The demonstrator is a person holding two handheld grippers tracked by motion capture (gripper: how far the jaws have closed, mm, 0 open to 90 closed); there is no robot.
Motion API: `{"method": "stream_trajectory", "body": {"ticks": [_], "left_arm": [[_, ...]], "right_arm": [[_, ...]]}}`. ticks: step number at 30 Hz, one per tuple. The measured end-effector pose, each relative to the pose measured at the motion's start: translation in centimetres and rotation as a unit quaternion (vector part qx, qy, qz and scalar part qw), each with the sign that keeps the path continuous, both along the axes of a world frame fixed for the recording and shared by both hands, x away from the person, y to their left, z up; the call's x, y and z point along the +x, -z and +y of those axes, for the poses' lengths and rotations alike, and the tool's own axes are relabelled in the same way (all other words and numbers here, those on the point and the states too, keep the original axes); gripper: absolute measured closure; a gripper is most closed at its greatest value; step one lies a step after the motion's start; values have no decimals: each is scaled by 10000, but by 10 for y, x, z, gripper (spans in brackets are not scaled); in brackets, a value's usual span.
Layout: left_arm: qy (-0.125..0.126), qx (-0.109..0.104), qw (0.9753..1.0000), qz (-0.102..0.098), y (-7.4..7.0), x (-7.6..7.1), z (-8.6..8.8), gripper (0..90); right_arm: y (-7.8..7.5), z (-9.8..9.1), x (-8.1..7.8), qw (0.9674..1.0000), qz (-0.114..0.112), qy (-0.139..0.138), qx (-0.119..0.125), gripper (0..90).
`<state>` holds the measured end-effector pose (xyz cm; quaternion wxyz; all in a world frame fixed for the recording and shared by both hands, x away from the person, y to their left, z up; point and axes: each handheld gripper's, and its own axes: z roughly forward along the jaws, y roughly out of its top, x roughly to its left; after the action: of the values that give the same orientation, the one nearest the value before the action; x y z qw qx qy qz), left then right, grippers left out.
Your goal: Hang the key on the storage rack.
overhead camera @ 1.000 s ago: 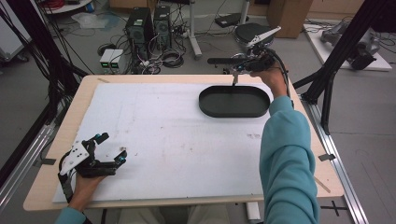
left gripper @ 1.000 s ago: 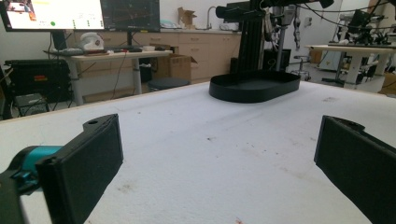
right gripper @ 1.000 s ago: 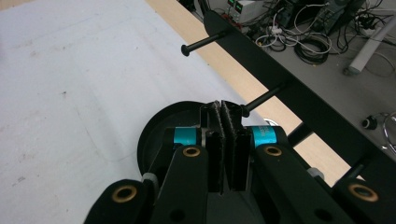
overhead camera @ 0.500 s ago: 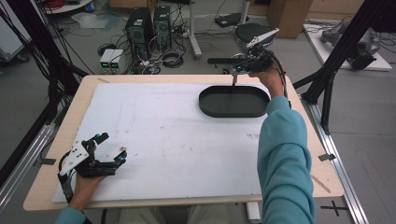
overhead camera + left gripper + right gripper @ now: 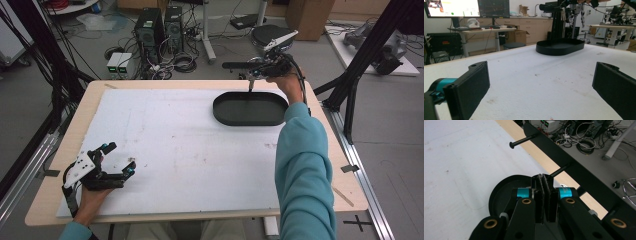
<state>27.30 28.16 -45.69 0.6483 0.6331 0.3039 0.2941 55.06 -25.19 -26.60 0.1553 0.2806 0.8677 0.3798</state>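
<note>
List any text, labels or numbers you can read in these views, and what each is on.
None can be read.
Monitors behind the table in the left gripper view: on-screen writing too small and blurred.
Grey boxes on the floor in the high view: green displays too small to read.
Black oval tray: no markings.

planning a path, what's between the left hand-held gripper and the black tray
Nothing: in the high view only bare white mat lies between the left hand-held gripper and the tray.
</note>
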Motion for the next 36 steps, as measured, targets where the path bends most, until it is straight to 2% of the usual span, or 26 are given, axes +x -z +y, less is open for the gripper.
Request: {"method": "stream_trajectory", "body": {"ticks": [15,36], "left_arm": [[7,15,10000,-2,0,0,0,17],[19,44,10000,-6,0,-1,0,17]], "right_arm": [[2,0,2,10000,-18,85,-7,885],[4,-1,7,9997,-228,126,-20,884]]}}
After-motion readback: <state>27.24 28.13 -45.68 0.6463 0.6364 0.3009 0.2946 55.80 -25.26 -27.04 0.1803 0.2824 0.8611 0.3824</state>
